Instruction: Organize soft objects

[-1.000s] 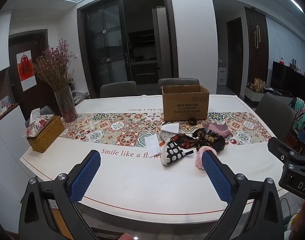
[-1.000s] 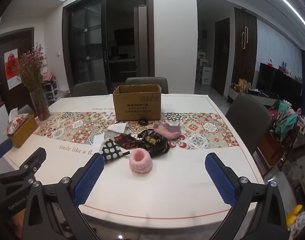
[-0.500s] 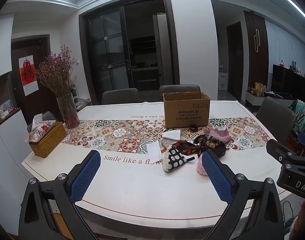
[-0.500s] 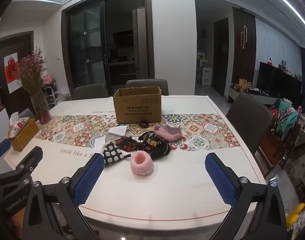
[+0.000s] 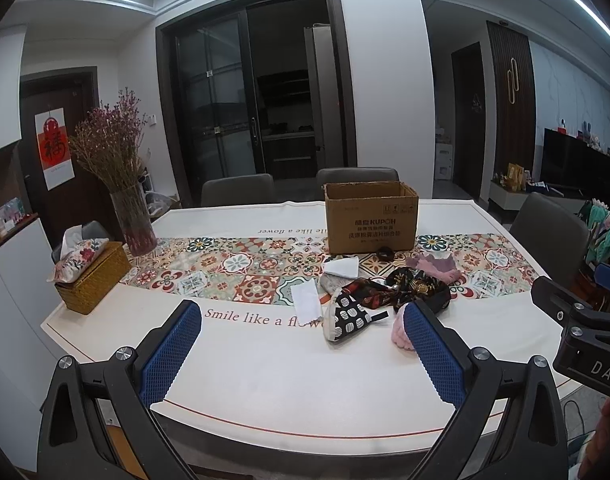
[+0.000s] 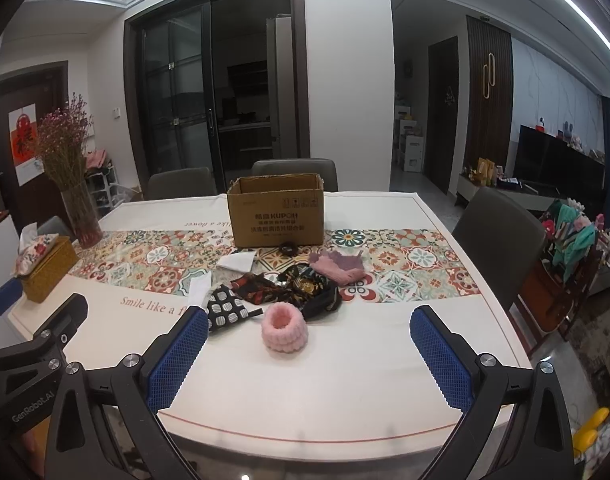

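Both claws, left gripper (image 5: 303,354) and right gripper (image 6: 309,358), are lifting back slightly, gaping empty; pink scrunchie (image 6: 284,327) ahead sitting untouched, 0 items boxed.

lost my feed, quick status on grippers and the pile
Left gripper and right gripper open, empty. Pink scrunchie nearest; cardboard box behind pile. Nothing blocking.

both wrist cameras sit just off the near edge of the table (image 5: 265,380), looking forward and a little down across it toward the dark glass doors. the left view stands further left, taking in the tissue box (image 5: 91,276) and the right gripper (image 5: 577,328) at its right margin. the right view, further right, catches the left gripper (image 6: 37,344) at its left margin. both share the cardboard box (image 6: 277,212) and cloth pile (image 6: 289,292).
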A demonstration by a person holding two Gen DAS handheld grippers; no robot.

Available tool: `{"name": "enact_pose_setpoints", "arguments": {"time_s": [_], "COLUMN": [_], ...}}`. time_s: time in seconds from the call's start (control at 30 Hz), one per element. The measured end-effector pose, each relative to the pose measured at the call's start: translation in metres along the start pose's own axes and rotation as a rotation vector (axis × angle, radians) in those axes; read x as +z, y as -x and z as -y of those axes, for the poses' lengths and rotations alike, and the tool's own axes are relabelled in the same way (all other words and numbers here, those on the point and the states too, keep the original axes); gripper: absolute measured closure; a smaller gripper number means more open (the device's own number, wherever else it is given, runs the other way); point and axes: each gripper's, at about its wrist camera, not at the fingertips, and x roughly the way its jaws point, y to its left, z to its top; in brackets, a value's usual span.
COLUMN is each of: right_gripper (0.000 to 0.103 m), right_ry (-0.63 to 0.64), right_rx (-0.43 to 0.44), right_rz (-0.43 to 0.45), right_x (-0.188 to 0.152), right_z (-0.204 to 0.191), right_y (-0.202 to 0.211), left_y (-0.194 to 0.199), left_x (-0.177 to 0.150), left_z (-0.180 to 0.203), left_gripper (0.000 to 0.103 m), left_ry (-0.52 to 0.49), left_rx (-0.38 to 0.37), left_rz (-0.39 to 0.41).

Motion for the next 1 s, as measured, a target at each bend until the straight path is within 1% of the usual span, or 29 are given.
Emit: {"name": "enact_pose_setpoints", "arguments": {"time_s": [1.0], "right_gripper": [0.001], "right_ry": [0.004], "right_rx": [-0.006], "right_rz": [-0.008], "right_x": [0.0011], "right_z": [-0.0020], "right_y": [-0.0063], "left_y": [-0.0065], "left_x": [0.0015], "left_z": [0.0005], "left_gripper": [0.000], "left_ry": [-0.006], "left_rx": [-0.007], "left_rz": [-0.006]}}
